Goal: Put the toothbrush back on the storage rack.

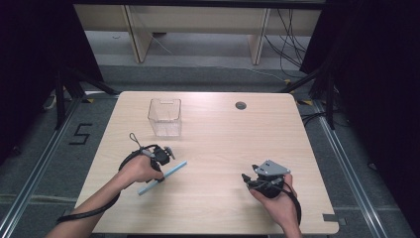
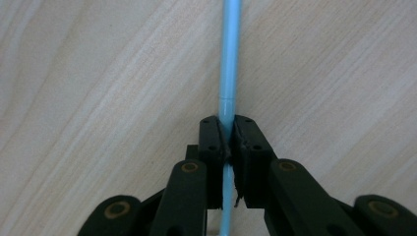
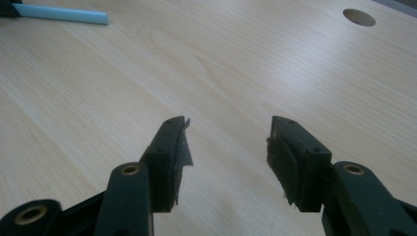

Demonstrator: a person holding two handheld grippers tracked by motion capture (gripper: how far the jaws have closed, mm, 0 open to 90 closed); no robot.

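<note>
Straw first: at the left of the desk (image 1: 223, 148) my left gripper (image 2: 227, 142) is clenched on the pale blue straw (image 2: 229, 59), its jaws pinched tight around the tube partway along, with the longer part running out ahead over the wood. From the high view the straw (image 1: 171, 173) lies at a slant near the desk's front left, and it looks to rest on or just above the surface; I cannot tell which. Behind it, toward the far edge, stands the clear plastic box (image 1: 165, 117), upright and with nothing that I can see inside. I judge the grasp made and the carry to that box yet to do, so most of the work remains: lift, move, release. Over at the right, my right gripper (image 3: 228, 147) is released, jaws spread wide over bare wood, well apart from the straw and holding nothing.
</note>
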